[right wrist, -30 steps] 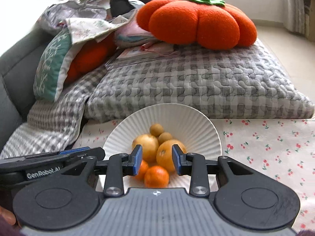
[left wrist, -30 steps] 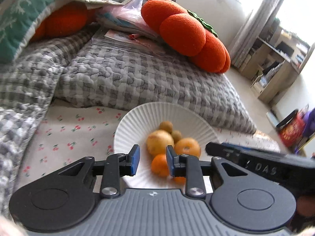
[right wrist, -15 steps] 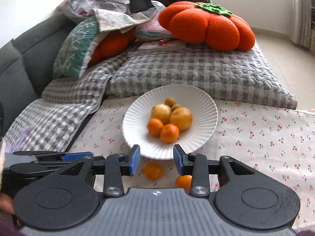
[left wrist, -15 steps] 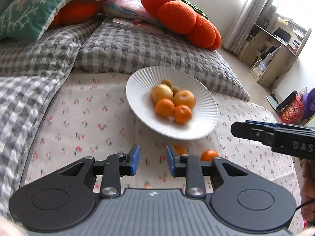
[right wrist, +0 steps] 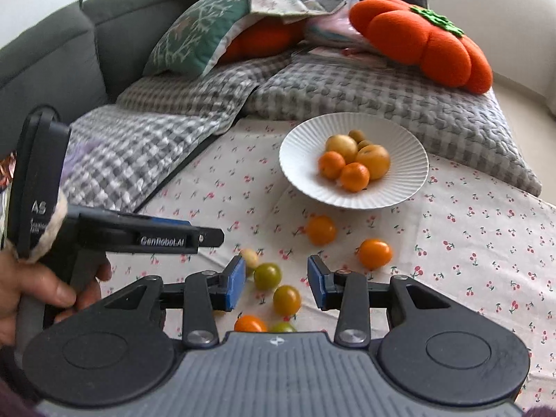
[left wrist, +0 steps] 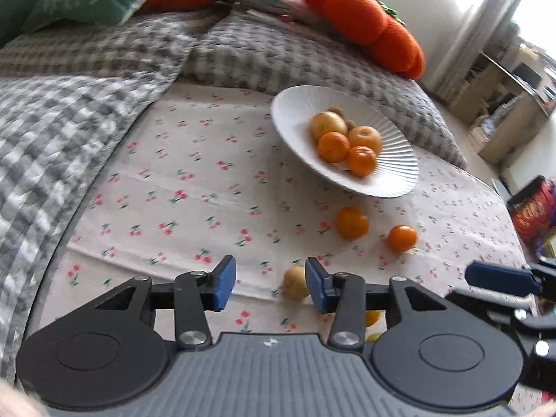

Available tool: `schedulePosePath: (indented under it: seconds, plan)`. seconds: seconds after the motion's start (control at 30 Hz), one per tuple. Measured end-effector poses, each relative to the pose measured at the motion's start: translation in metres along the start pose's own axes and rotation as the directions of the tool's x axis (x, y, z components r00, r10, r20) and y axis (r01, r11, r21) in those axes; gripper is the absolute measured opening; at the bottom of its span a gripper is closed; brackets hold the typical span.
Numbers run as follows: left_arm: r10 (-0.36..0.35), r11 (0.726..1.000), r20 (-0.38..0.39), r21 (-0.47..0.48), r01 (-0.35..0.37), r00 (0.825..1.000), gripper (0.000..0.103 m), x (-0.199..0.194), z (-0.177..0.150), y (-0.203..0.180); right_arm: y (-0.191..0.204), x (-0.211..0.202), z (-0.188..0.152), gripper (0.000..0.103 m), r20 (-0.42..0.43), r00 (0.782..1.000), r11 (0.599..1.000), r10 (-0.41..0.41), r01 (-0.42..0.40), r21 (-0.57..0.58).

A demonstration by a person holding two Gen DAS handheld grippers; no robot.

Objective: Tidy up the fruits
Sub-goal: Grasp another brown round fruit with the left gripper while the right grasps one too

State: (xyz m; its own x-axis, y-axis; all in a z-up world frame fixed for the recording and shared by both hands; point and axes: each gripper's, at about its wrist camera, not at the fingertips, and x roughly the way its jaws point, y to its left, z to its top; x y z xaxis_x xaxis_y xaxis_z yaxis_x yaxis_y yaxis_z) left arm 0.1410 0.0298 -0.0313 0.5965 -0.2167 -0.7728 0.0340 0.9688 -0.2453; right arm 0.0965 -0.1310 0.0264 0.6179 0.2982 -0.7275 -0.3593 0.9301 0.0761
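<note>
A white ribbed plate [left wrist: 399, 180] [right wrist: 295, 160] on the cherry-print cloth holds several oranges and yellowish fruits. Two oranges [left wrist: 351, 223] [left wrist: 402, 238] lie loose in front of it. My left gripper [left wrist: 270, 286] hovers over the cloth with its jaws opening. A small yellowish fruit [left wrist: 294, 283] lies on the cloth just beyond its right pad, not gripped. My right gripper [right wrist: 277, 283] is also opening, above a greenish fruit [right wrist: 267, 276] and a yellow one [right wrist: 286, 299], pressing on neither. The left gripper [right wrist: 208, 238] shows at that view's left.
Grey checked cushions [right wrist: 382, 100] and an orange pumpkin pillow [right wrist: 427, 41] lie behind the plate, against a grey sofa back [right wrist: 52, 55]. More small fruits [right wrist: 250, 323] lie near the right gripper's base. A person's hand [right wrist: 34, 292] holds the left gripper's handle. Shelves [left wrist: 504, 104] stand far right.
Both grippers have pulled back from over the plate, bringing the loose fruits on the cloth into view. The left jaws have spread wider, and the right ones slightly.
</note>
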Motion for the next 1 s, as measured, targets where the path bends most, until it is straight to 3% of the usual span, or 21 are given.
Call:
schedulePosePath:
  seconds: [0.2,0.53,1.0]
  plan:
    - [0.031,0.999,0.006,0.023,-0.031,0.999,0.051,-0.007,-0.006,-0.003,0.009,-0.002,-0.011,0.039,-0.025,1.0,1.0,-0.002,0.002,0.002]
    - [0.018,0.999,0.001,0.037,-0.018,1.0,0.057,0.003,-0.003,-0.003,0.029,0.016,-0.029,0.041,-0.05,0.995,0.988,0.087,-0.093,-0.126]
    - [-0.023,0.998,-0.054,0.049,0.026,0.998,0.058,0.031,-0.003,-0.003,0.053,0.062,-0.039,0.041,-0.101,0.988,0.955,0.12,-0.143,-0.26]
